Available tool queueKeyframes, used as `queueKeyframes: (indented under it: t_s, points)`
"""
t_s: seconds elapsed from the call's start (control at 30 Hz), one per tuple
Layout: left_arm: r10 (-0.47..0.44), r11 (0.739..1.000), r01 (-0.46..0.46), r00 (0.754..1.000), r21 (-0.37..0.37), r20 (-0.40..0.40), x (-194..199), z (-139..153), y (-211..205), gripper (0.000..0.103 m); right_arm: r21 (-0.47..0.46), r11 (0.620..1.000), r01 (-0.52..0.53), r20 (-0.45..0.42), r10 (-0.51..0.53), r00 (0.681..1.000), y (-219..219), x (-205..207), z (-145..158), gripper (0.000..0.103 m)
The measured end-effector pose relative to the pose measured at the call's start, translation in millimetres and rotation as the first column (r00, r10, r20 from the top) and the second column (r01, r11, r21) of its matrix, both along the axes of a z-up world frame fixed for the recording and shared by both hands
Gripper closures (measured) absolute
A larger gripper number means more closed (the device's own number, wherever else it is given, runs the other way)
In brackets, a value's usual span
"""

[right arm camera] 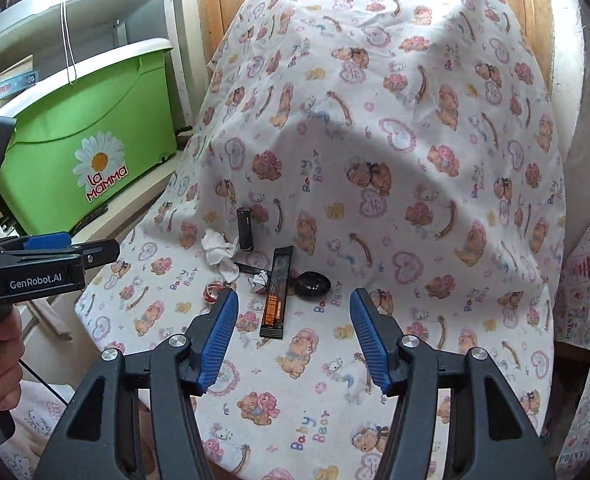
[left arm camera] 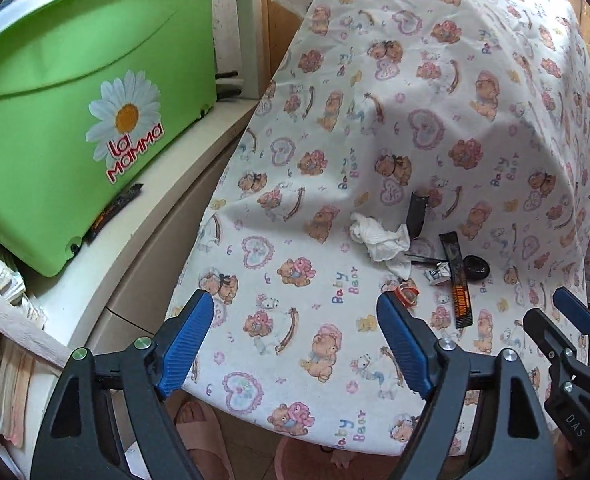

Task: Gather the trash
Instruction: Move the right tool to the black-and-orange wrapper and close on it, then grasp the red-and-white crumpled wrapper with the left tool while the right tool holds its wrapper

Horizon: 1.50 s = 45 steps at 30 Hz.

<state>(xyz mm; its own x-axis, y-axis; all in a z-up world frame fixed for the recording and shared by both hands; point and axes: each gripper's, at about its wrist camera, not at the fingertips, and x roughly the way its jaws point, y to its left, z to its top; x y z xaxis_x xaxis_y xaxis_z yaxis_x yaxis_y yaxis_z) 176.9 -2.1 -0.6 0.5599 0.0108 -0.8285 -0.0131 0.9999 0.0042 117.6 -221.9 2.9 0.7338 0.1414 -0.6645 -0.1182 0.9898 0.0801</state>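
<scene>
Well, crumpled tissue [left arm camera: 381,240] beyond the empty left gripper [left arm camera: 295,344] (jaws apart).

Two hand-held black plastic two-finger grippers, each finger faced with a ribbed blue rubber pad. The left gripper [left arm camera: 295,316] has triangular cut-outs in its black arms and round silver screw heads at the pivots. The right gripper [right arm camera: 293,312] is built the same, with matching silver screws. In the right wrist view, at nine o'clock, the left gripper's black body bears white lettering "GenRobot.AI", a thin black cable trails beneath it, and a bare hand [right arm camera: 1,360] wraps its black pistol-shaped handle.
</scene>
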Motion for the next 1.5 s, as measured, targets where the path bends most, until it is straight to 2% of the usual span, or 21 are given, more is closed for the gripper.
queueKeyframes:
  t_s: [0.13,0.37,0.53,0.8,0.87,1.03,1.13,1.2,1.27,1.33,1.5]
  points:
    - [0.0,0.999,-0.003,0.995,-0.034,-0.098,14,-16,2,0.021,0.007,1.0,0.009,-0.061,-0.008,0.998,5,17,-30,0.042]
    - [0.012,1.0,-0.014,0.995,-0.026,-0.098,28,-18,-1,0.021,-0.033,0.999,-0.014,-0.123,0.01,0.992,23,46,-59,0.043]
    - [0.029,0.999,-0.033,0.995,-0.035,-0.098,33,-19,2,0.021,-0.047,0.998,-0.031,-0.153,0.023,0.988,31,58,-72,0.057]
    - [0.039,0.999,-0.041,0.996,-0.02,-0.081,36,-24,0,0.021,-0.047,0.999,-0.028,-0.17,0.02,0.985,36,68,-82,0.07]
    - [0.03,0.999,-0.032,0.996,-0.027,-0.079,35,-24,-2,0.022,-0.048,0.999,-0.017,-0.159,0.009,0.987,36,69,-81,0.083]
    - [-0.025,0.996,0.017,0.996,-0.087,-0.083,31,-20,-9,0.026,-0.026,1.0,-0.012,-0.119,0.009,0.993,31,63,-69,0.085]
    - [-0.042,0.995,0.036,0.997,-0.09,-0.067,29,-19,-18,0.027,0.03,0.999,-0.011,-0.103,0.014,0.995,22,57,-55,0.086]
    - [-0.051,0.995,0.043,0.995,-0.093,-0.089,32,-24,-24,0.028,0.045,0.999,-0.019,-0.095,0.023,0.995,18,54,-48,0.085]
    - [-0.072,0.992,0.058,0.99,-0.116,-0.121,37,-31,-31,0.037,0.011,1.0,-0.016,-0.085,0.017,0.996,17,52,-45,0.085]
    - [-0.091,0.988,0.071,0.984,-0.137,-0.15,41,-37,-37,0.041,-0.026,1.0,-0.013,-0.088,0.011,0.996,17,51,-45,0.085]
    - [-0.127,0.978,0.087,0.97,-0.191,-0.208,53,-51,-52,0.044,-0.044,0.999,-0.005,-0.122,0.0,0.993,12,58,-49,0.085]
